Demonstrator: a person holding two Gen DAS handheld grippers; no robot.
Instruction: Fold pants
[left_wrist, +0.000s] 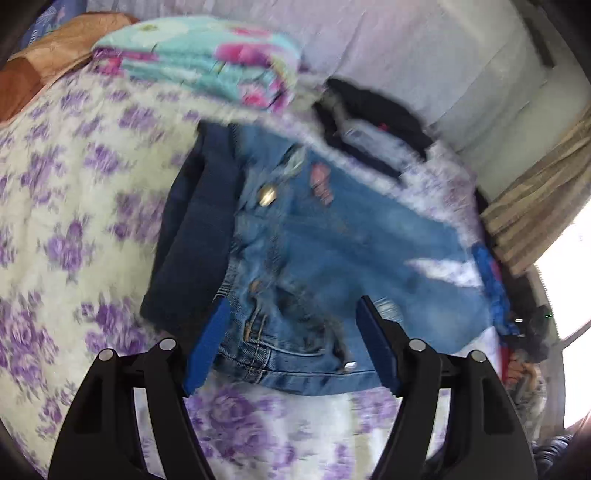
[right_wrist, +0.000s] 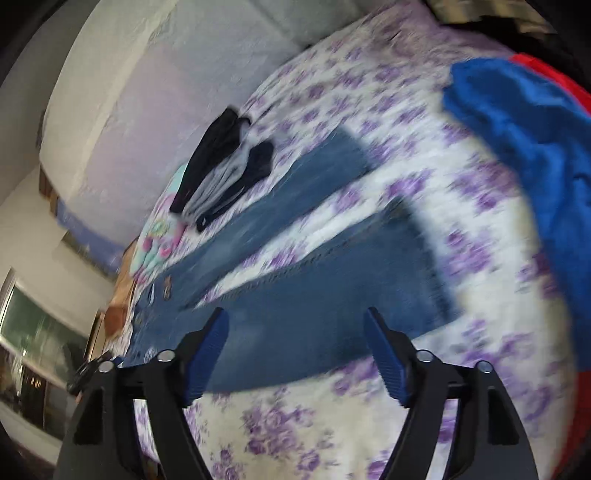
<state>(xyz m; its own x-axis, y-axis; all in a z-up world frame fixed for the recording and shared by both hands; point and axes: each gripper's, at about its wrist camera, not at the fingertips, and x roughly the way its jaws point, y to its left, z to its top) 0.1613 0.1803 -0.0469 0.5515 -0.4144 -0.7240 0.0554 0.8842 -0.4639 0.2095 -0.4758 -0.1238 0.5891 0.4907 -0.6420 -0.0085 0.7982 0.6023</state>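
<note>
Pants: jeans (right_wrist: 295, 280) spread flat on the bedspread (right_wrist: 369, 424), legs apart, unfolded
Left gripper (left_wrist: 290, 343): jaws spread, holding nothing, over the waistband end
Right gripper (right_wrist: 295, 350): jaws spread, holding nothing, over the nearer leg
Key relation: long axis runs from waist under the left gripper out to the hems; judged next move is bringing one leg over the other
Surface: soft floral bedspread, folded garments (right_wrist: 225, 166) beside the jeans
Room: pale wall beyond, frames blurred
</note>
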